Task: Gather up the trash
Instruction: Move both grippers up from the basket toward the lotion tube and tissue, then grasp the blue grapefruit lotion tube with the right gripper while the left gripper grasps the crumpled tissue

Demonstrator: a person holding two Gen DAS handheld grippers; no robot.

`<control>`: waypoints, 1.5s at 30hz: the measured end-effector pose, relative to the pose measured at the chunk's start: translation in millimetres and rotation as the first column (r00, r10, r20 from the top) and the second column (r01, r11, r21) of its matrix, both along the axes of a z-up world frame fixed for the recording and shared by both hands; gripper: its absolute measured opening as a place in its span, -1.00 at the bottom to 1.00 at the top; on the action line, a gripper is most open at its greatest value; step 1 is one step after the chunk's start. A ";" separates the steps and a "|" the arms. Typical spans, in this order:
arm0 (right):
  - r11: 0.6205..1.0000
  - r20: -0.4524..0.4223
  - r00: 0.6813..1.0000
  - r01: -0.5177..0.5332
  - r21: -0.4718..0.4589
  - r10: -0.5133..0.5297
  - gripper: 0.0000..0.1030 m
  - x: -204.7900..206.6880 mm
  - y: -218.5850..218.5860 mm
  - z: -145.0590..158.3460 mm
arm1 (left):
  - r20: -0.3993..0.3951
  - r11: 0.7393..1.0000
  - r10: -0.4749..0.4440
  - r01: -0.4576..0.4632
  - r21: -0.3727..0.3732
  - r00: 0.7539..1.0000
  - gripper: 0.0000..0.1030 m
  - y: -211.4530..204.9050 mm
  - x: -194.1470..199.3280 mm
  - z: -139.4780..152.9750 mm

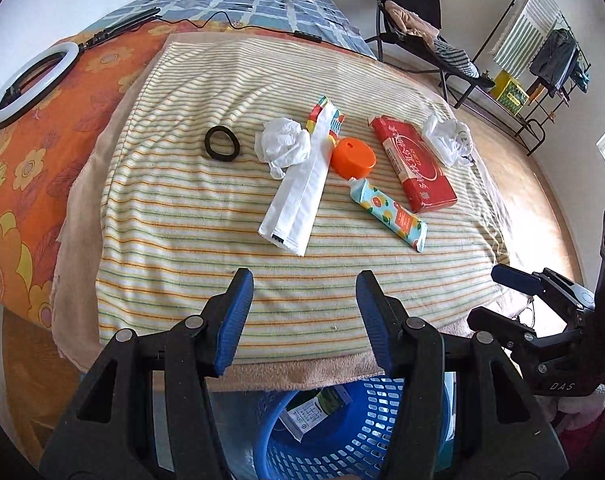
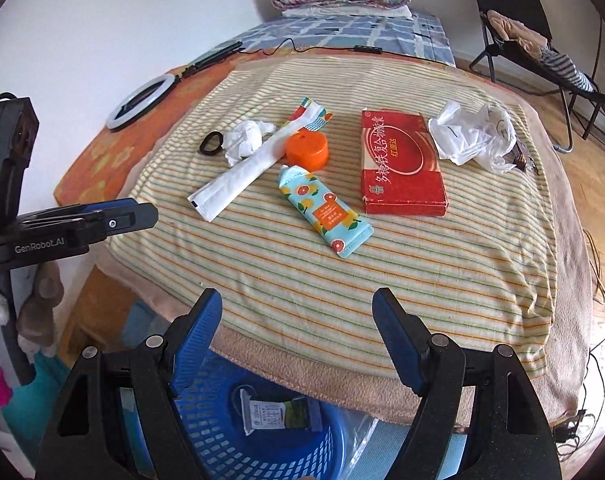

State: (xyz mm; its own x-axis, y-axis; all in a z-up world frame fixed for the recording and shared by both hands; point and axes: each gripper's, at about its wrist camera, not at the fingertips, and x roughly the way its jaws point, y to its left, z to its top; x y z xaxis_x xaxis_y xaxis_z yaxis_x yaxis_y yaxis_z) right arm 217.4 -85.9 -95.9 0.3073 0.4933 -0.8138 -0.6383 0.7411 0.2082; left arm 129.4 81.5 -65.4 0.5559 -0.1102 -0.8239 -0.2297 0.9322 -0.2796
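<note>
Trash lies scattered on the striped towel (image 2: 382,280), ahead of both grippers. Left gripper (image 1: 304,320) and right gripper (image 2: 298,336) hang spread and empty above the blue basket (image 2: 262,452), which holds a carton (image 2: 278,416). Beyond: tube (image 2: 326,216), red box (image 2: 402,164), crumpled tissue (image 2: 244,140).

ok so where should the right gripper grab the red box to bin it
Grip the red box across its short width, near the end closest to the right gripper, coming from above. It lies flat on the striped towel, both long edges are clear, and the crumpled paper crowds the far corner.
</note>
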 end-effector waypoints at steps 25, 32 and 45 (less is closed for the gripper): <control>0.994 -0.022 0.997 -0.078 -0.074 0.077 0.50 77.8 63.5 -36.3 | -0.035 1.000 0.006 -0.006 0.006 0.999 0.06 36.0 115.8 -24.8; 0.991 -0.013 0.995 -0.103 -0.088 0.102 0.46 83.3 73.8 -35.5 | -0.049 1.000 0.006 -0.006 0.002 0.999 0.06 38.4 129.7 -36.6; 0.978 -0.027 0.990 -0.139 -0.156 0.136 0.23 84.1 84.3 -50.6 | -0.053 1.000 0.005 -0.005 -0.006 0.999 -0.37 43.7 139.0 -45.7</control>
State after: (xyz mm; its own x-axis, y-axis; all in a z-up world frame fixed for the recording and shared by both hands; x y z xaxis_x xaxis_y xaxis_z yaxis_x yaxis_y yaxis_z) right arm 301.5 -1.6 -146.5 0.2321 0.3955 -0.8887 -0.7340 0.6707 0.1068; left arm 268.4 125.2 -111.1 0.5120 -0.1124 -0.8516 -0.2488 0.9295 -0.2722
